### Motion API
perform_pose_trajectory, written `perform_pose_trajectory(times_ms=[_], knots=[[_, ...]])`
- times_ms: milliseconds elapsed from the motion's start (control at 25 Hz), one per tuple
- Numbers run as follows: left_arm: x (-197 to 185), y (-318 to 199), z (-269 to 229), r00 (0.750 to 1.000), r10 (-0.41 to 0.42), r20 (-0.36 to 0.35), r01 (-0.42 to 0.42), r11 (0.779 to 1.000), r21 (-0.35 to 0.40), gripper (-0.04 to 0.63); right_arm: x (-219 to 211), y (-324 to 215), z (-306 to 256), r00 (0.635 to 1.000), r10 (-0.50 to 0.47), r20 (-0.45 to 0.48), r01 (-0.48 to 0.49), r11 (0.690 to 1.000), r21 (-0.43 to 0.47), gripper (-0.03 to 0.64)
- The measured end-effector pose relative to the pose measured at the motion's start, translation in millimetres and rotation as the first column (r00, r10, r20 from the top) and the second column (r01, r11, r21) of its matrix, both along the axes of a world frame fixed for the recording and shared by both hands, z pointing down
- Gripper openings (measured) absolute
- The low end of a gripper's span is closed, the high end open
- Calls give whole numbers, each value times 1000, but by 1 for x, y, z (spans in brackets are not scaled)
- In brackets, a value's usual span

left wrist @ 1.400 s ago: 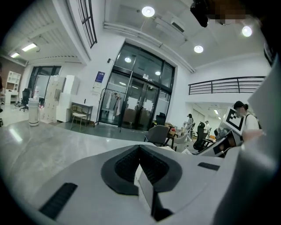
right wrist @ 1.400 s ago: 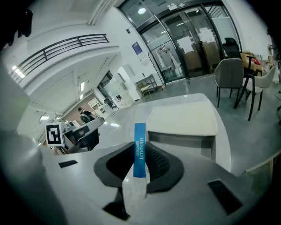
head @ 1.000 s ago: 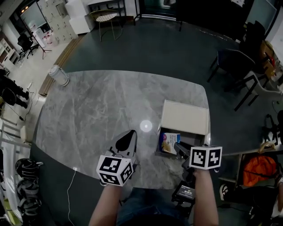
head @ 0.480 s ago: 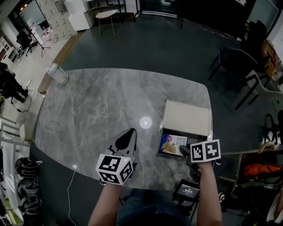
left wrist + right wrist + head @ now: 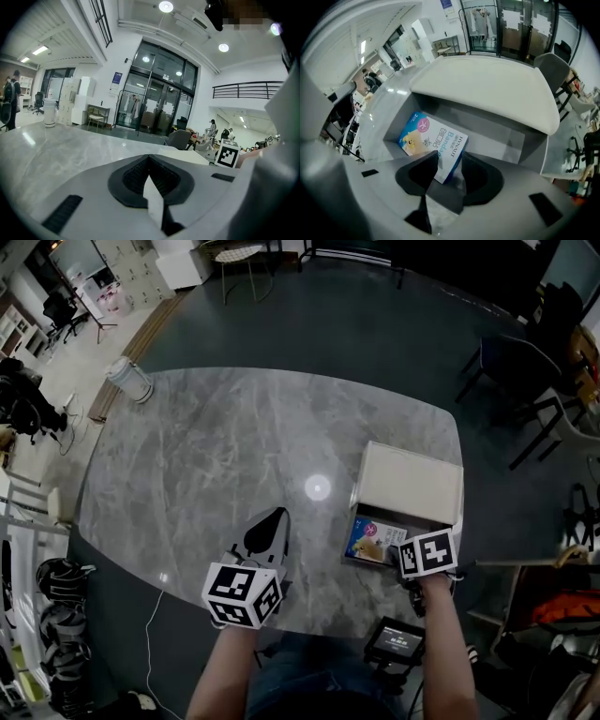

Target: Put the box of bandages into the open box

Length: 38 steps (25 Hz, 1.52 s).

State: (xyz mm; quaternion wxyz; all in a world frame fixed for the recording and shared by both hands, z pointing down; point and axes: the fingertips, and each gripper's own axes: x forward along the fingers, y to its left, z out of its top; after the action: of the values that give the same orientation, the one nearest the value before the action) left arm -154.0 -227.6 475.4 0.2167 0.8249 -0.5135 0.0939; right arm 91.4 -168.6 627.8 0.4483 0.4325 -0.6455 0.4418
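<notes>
The blue-and-white cardboard box of bandages (image 5: 371, 539) (image 5: 431, 138) lies tilted inside the open white box (image 5: 452, 521) (image 5: 497, 132), toward its left side, printed face up. The right hand-held gripper (image 5: 401, 553) (image 5: 447, 169) has its jaws closed narrowly on the near corner of the box of bandages, one pad on each side of it. The left hand-held gripper (image 5: 269, 532) (image 5: 149, 163) has its jaws pressed together with nothing between them, low over the near part of the grey marble worktop (image 5: 225, 456) (image 5: 56, 145).

The open white box stands by the worktop's right near edge, its lid (image 5: 411, 482) (image 5: 487, 86) folded back on the far side. Inside, grey floor shows to the right of the box of bandages. Bare stone spreads wide to the left and far of the open white box.
</notes>
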Motion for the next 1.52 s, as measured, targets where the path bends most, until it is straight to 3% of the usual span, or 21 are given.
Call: perform_pose_trajectory(times_ms=[160,440,520,560,600,920,1040,1160,1320,1400,1520], knots=[[-2,0,0,1000,-3,0,3,1000,2,11,-1,-1,2,999,-31,-36,32,999,14,167],[-2,-2,-3,1000,5,-9,-5,1000,16,11,2,-7,-14,992,94,87,-100,993,64,189],[-4,-2,-4,1000,1,-12,-1,1000,21,11,4,-8,-25,989,103,103,-115,987,117,154],[-4,-2,-5,1000,-1,-13,2,1000,24,11,6,-10,-31,990,94,103,-110,982,155,57],[-4,-2,-6,1000,-3,-14,4,1000,27,11,6,-11,-37,992,80,101,-98,976,196,26],[-3,-2,-19,1000,-12,-19,13,998,65,11,2,-22,-61,993,26,111,-64,935,349,25],[-2,-6,-33,1000,-15,-21,17,995,100,11,-3,-34,-85,991,-6,137,-54,901,431,25],[0,-10,-51,1000,-16,-23,19,989,144,11,-10,-45,-116,986,-67,150,-27,835,550,25],[2,-16,-79,1000,-20,-24,24,978,209,11,-17,-58,-164,982,-133,138,-5,702,712,25],[2,-21,-91,999,-23,-26,28,970,243,11,-20,-66,-190,980,-152,130,-9,615,789,25],[1,-28,-111,999,-25,-33,34,956,291,11,-20,-76,-233,984,-163,79,1,443,896,25]])
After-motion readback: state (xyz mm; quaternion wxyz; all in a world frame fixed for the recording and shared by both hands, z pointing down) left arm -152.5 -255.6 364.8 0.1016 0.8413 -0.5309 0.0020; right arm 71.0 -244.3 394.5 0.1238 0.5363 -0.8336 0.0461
